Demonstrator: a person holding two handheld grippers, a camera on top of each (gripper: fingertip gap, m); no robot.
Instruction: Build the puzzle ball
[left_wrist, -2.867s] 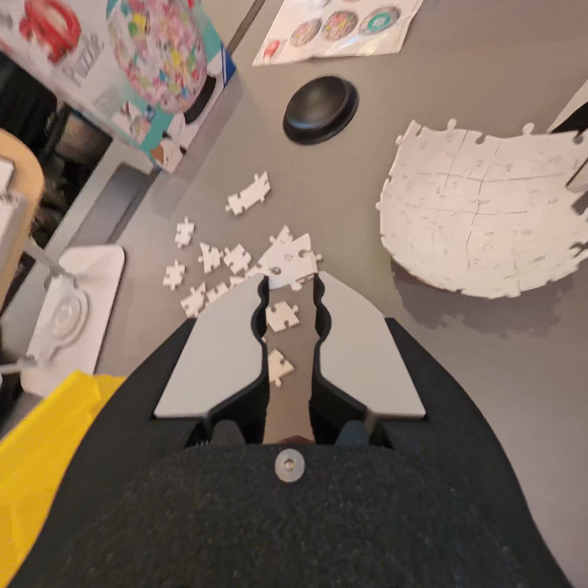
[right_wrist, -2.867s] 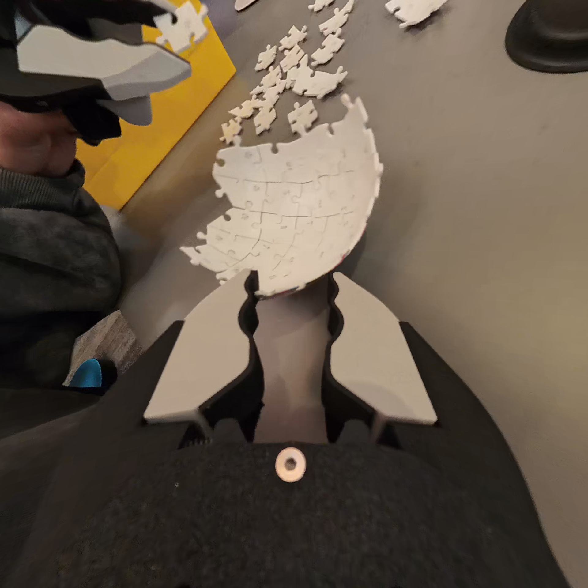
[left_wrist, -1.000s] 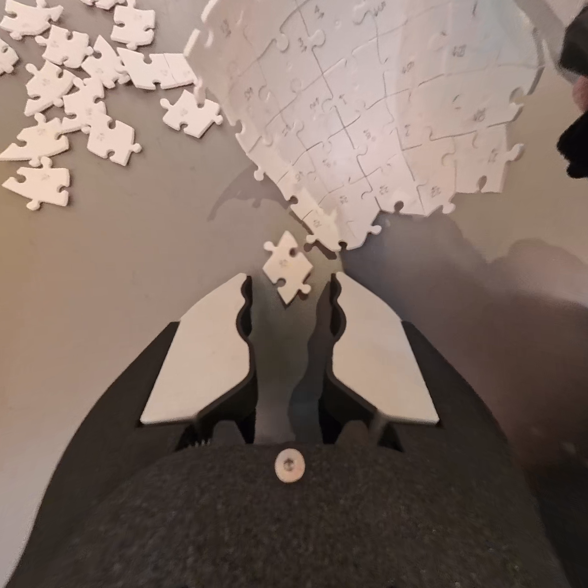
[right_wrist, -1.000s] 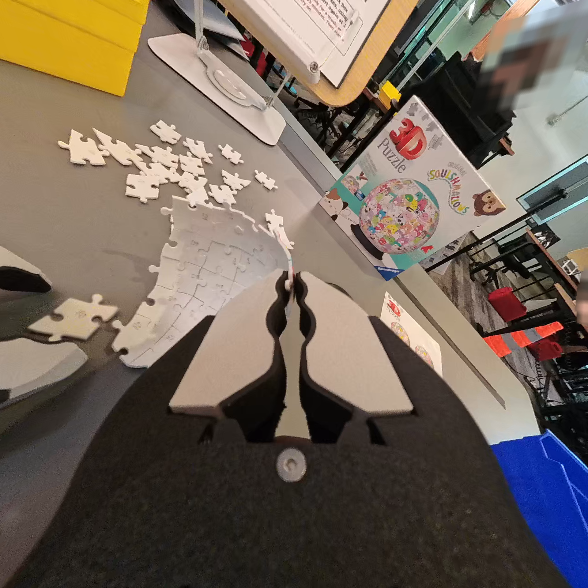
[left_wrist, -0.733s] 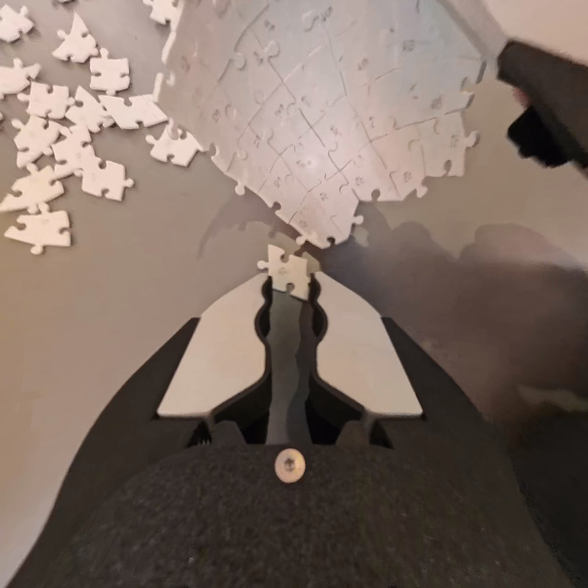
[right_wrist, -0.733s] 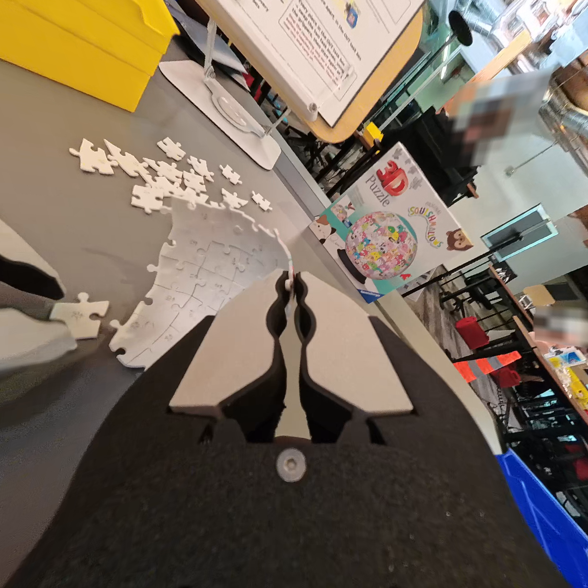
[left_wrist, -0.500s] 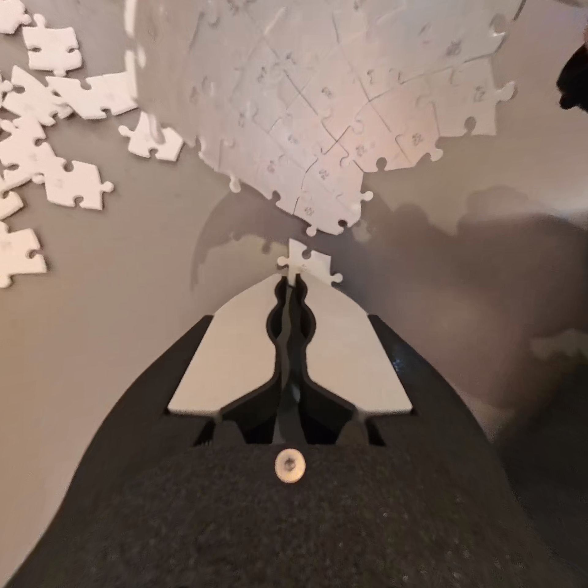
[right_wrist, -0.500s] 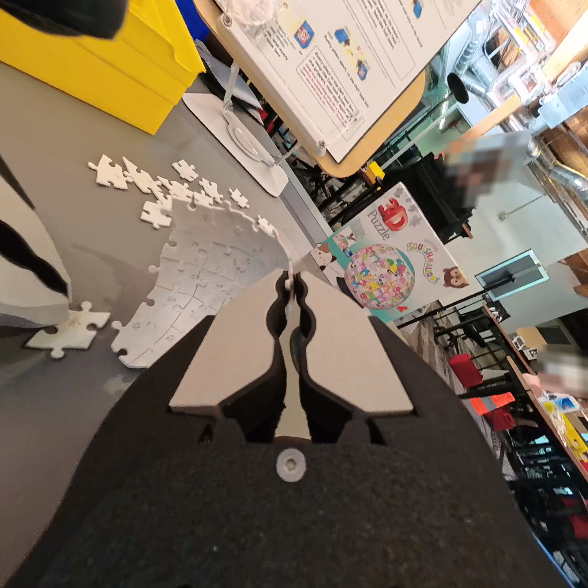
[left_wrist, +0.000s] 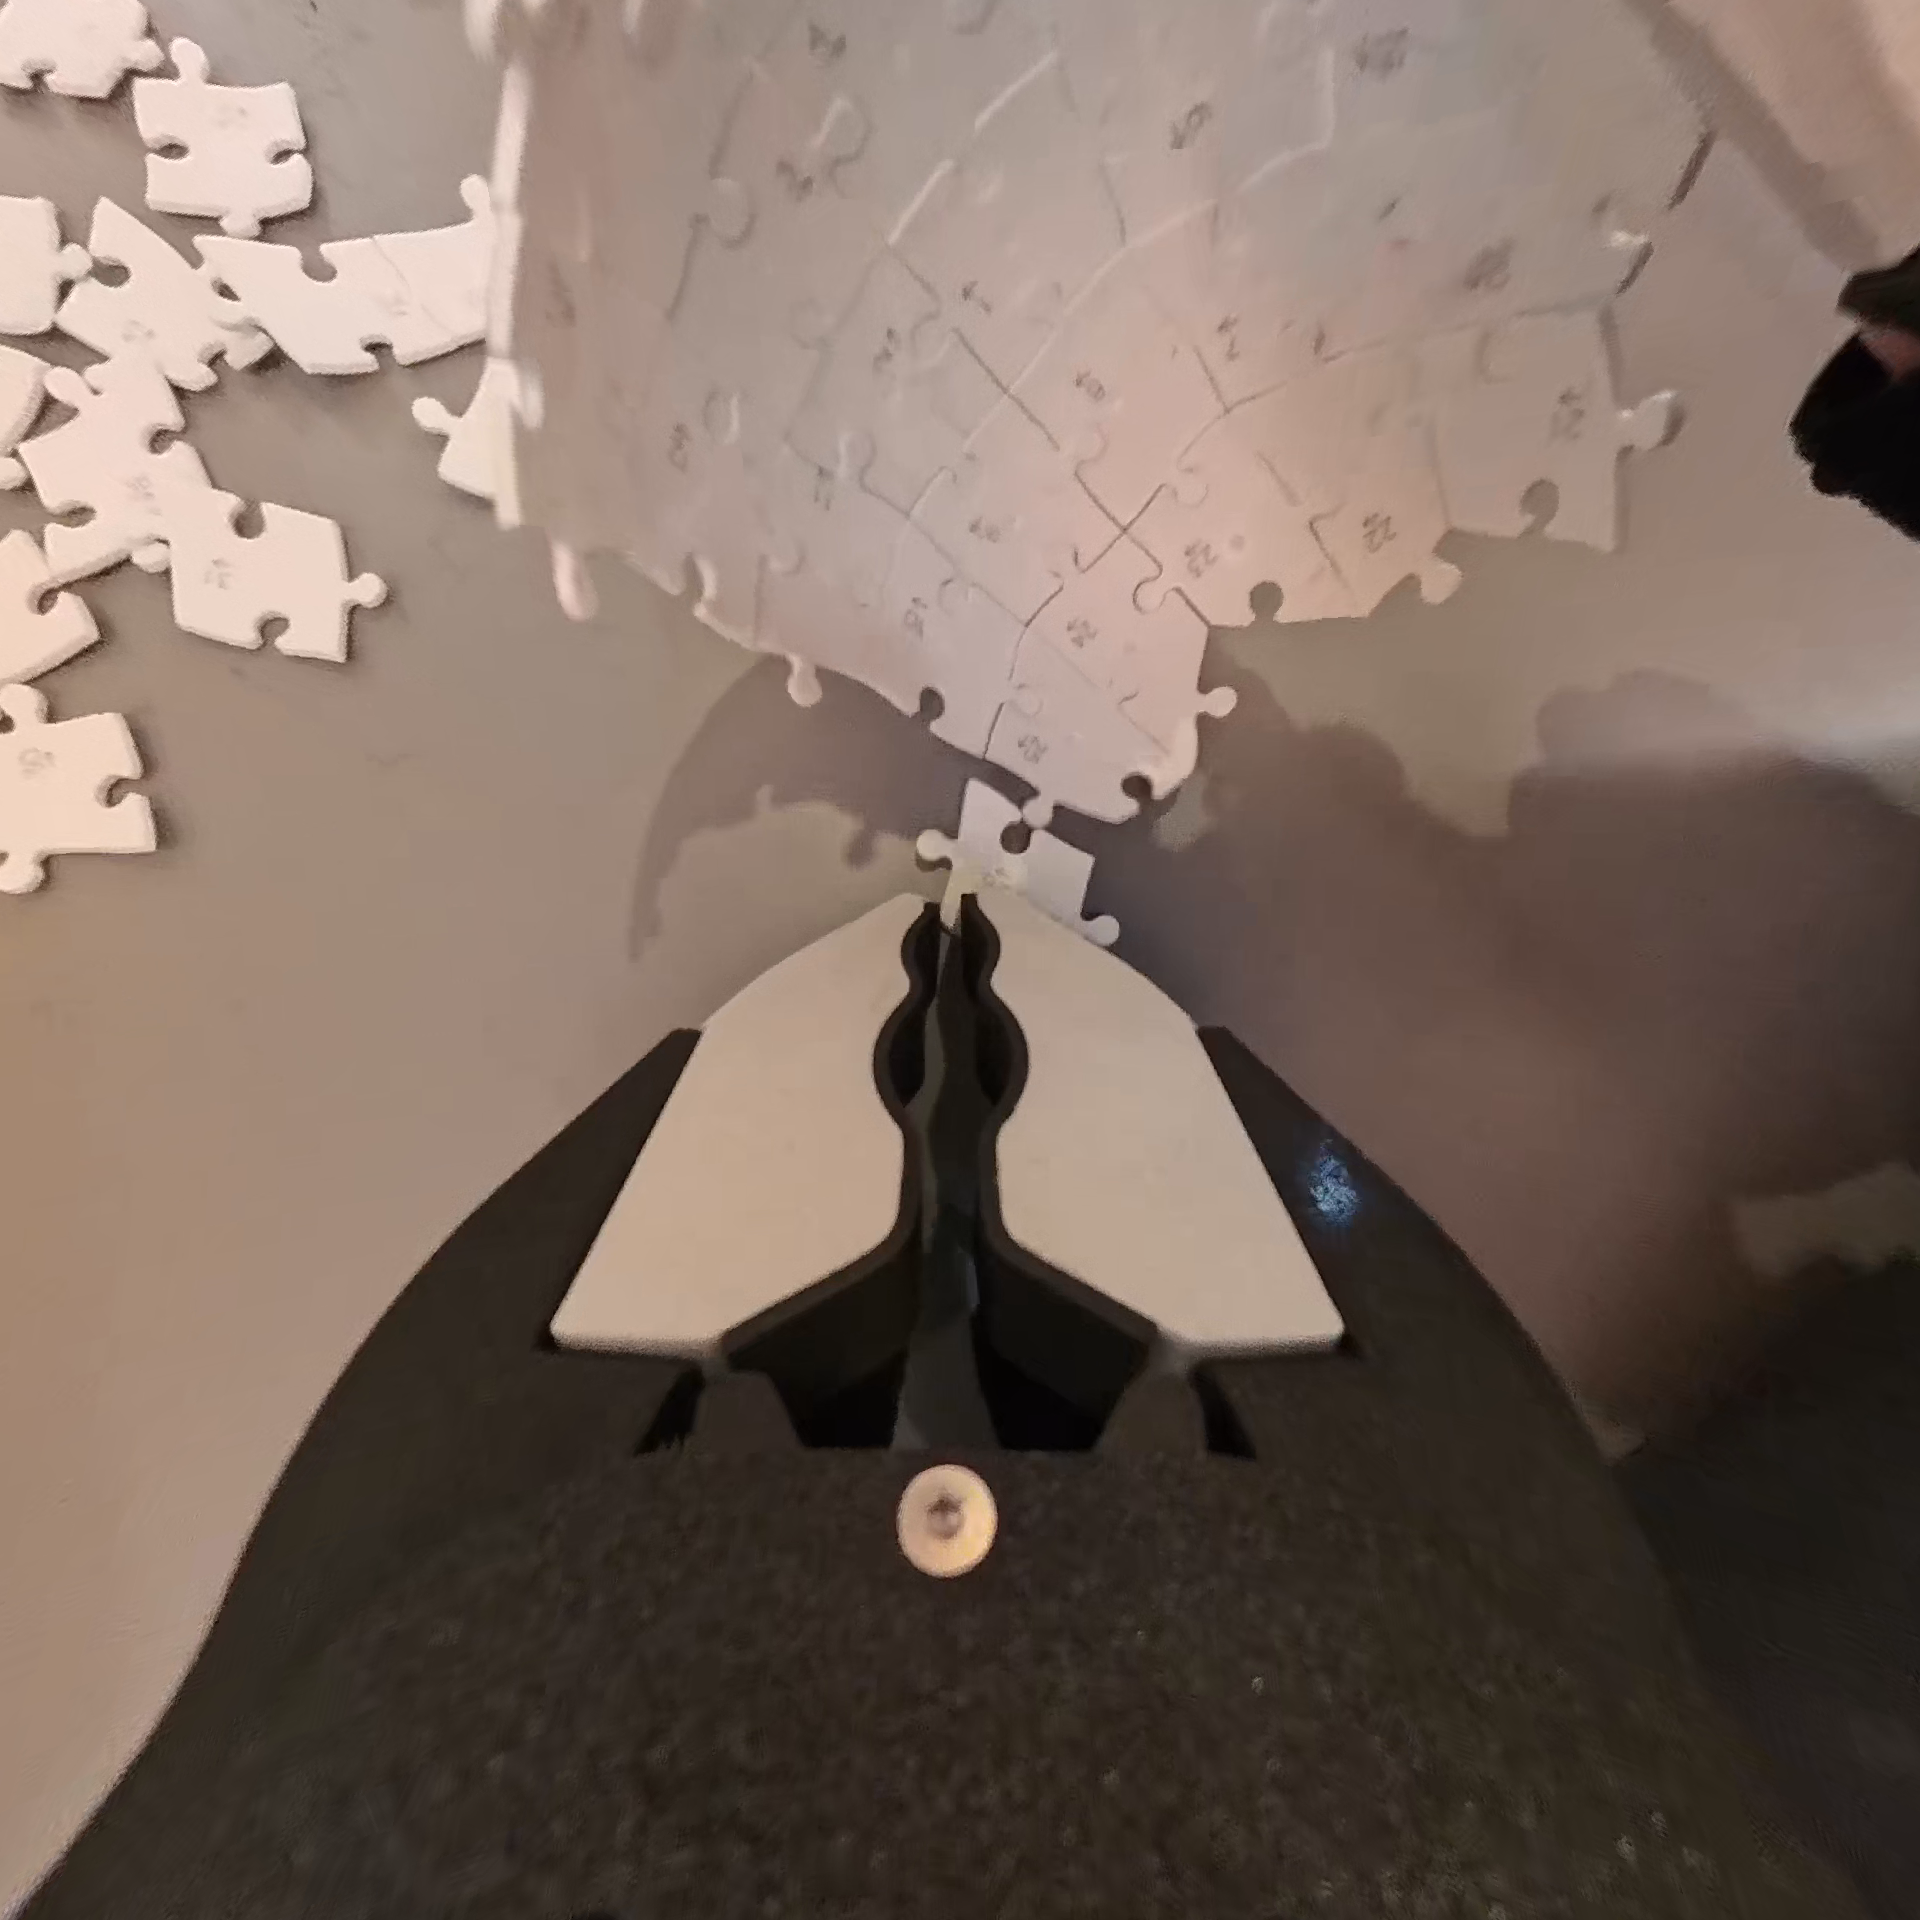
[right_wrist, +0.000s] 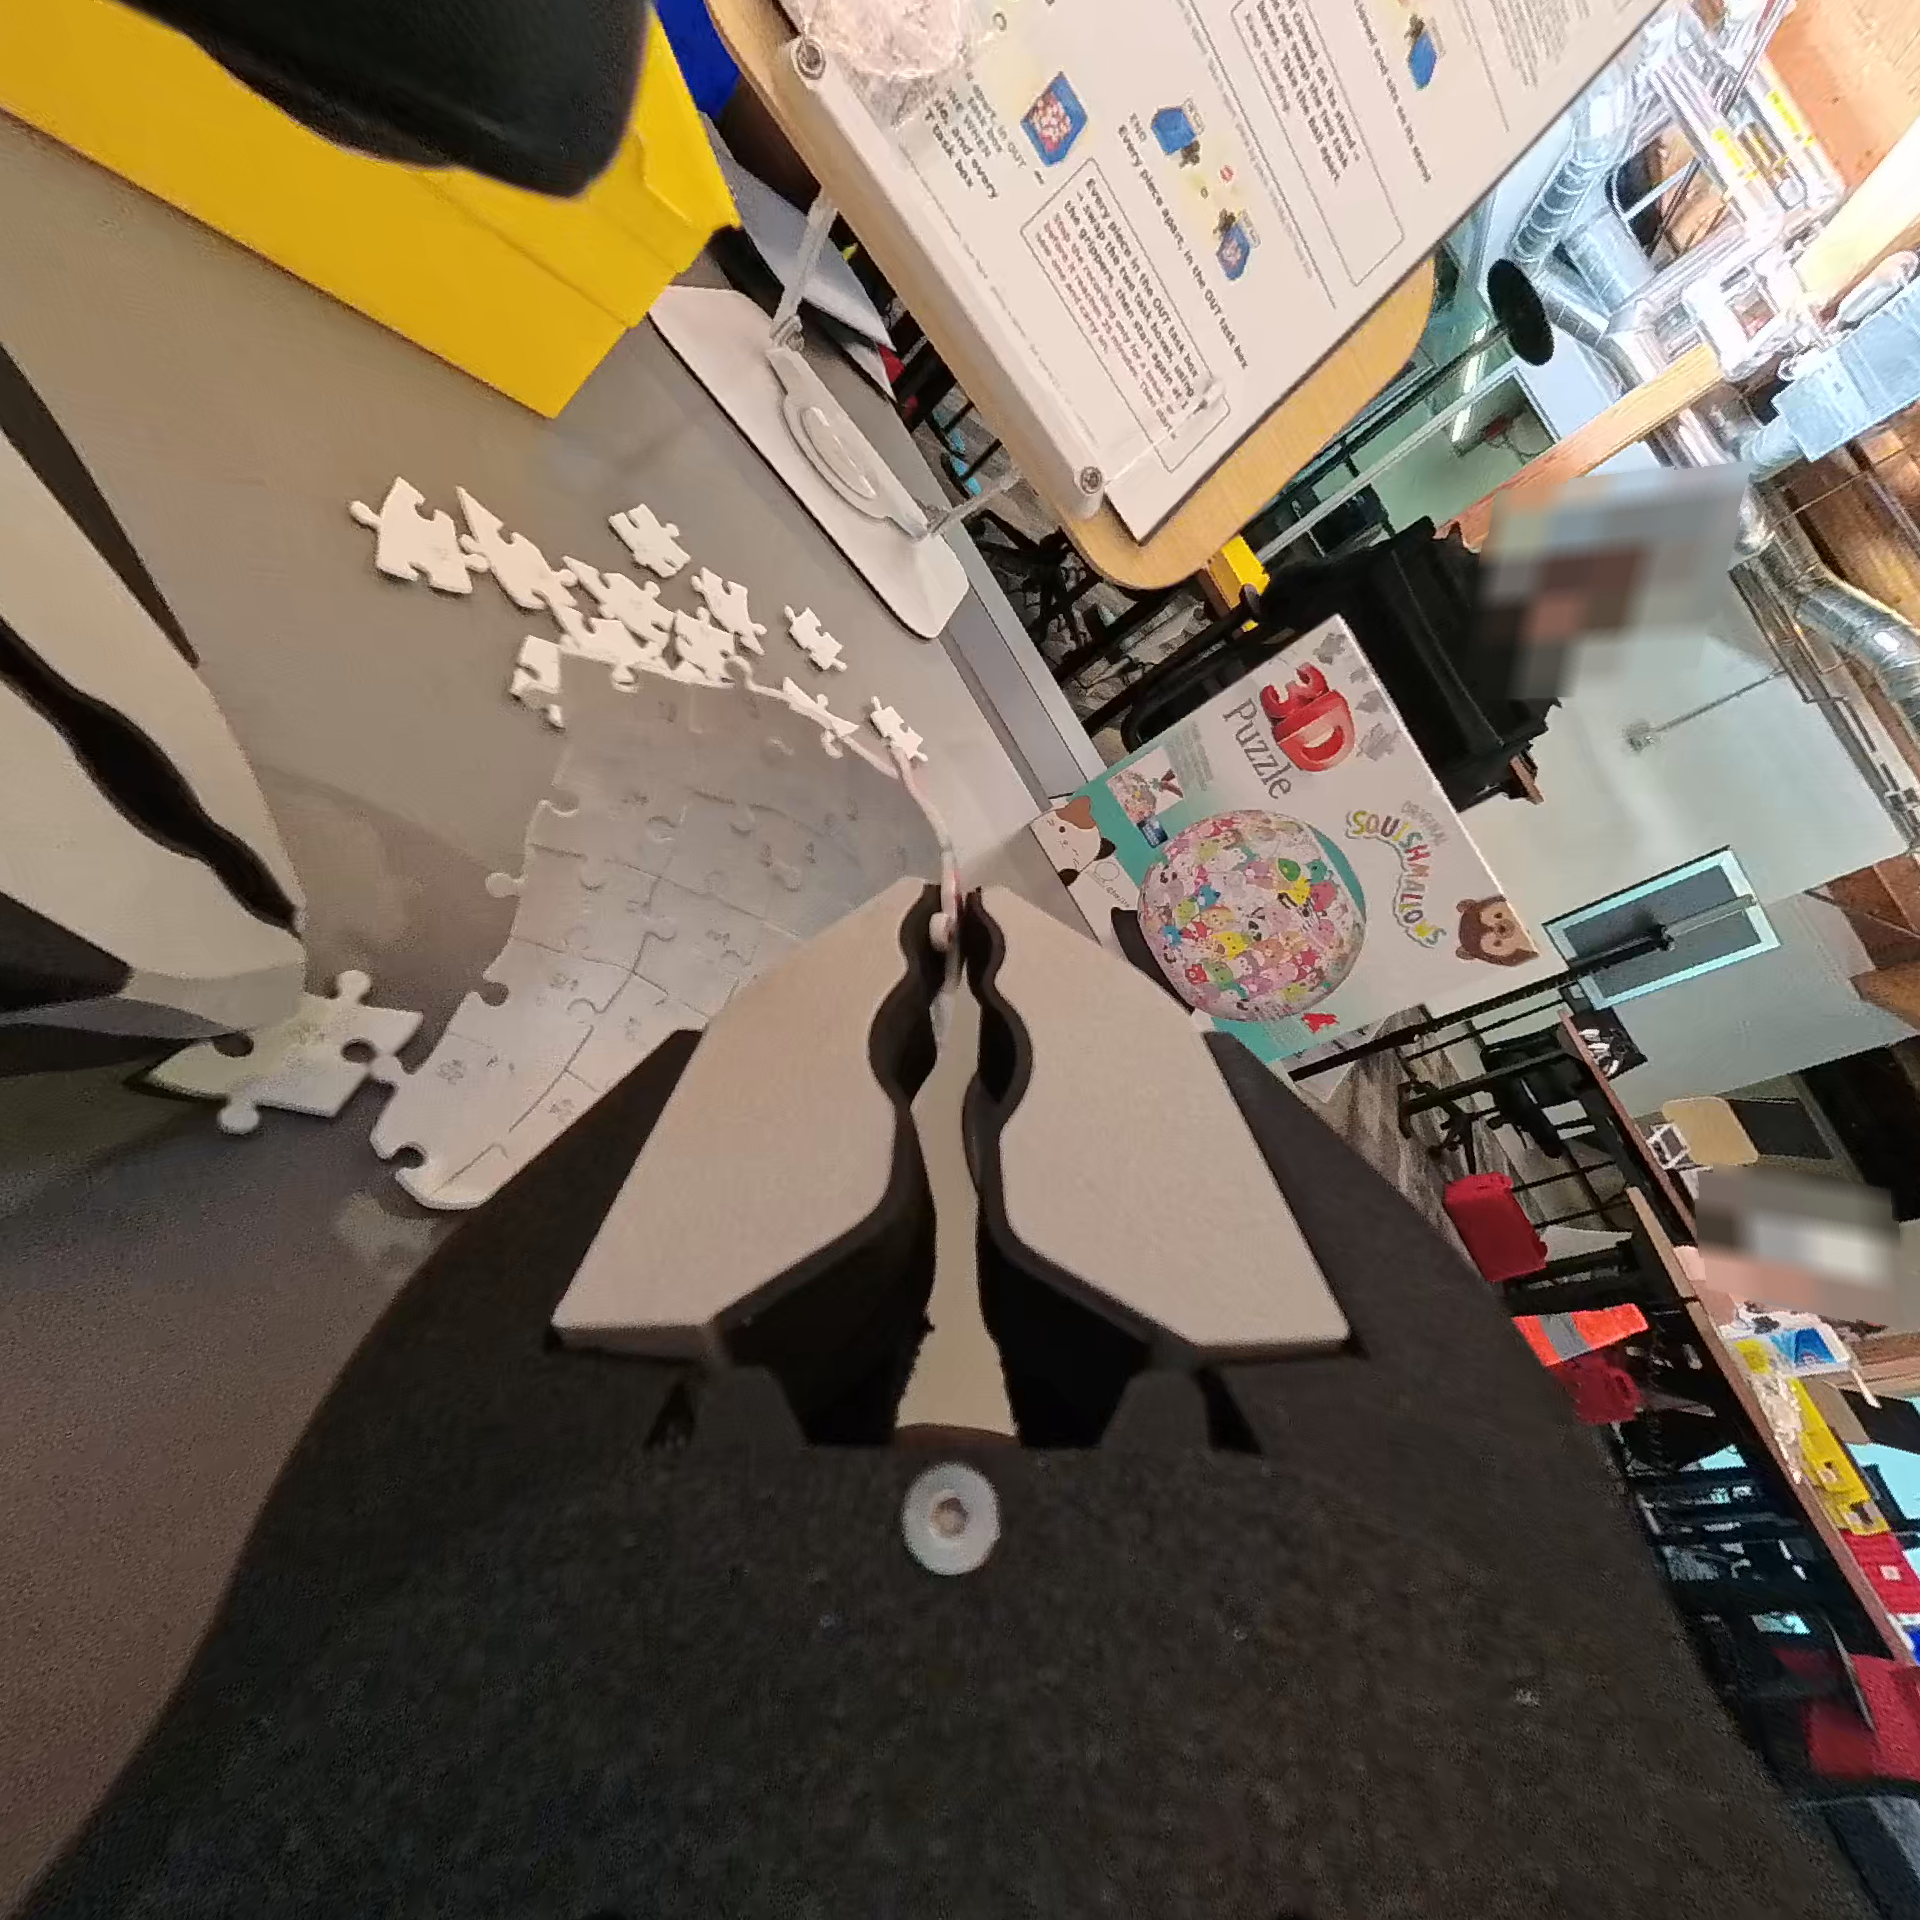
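The half-built puzzle ball, a curved white shell (left_wrist: 1091, 364) of joined pieces, stands tilted on the grey table. My right gripper (right_wrist: 954, 906) is shut on the shell's rim (right_wrist: 675, 883) and holds it up. My left gripper (left_wrist: 951, 914) is shut on a single white puzzle piece (left_wrist: 1023, 868), whose far edge meets the shell's lowest jagged edge. In the right wrist view the left gripper (right_wrist: 265, 1003) comes in from the left with that piece (right_wrist: 301, 1055) beside the shell. The right gripper's dark body (left_wrist: 1870, 416) shows at the right edge of the left wrist view.
Several loose white pieces (left_wrist: 208, 436) lie left of the shell; they also show beyond it in the right wrist view (right_wrist: 623, 603). A yellow box (right_wrist: 416, 239), a white stand base (right_wrist: 831, 457) and the puzzle's printed box (right_wrist: 1278, 883) stand past them. The gap from one gripper's tips to the other's is roughly 12 cm.
My left gripper has shut on the loose piece that lay before it and brought it up to the shell's lower edge. My right gripper has kept its hold on the rim.
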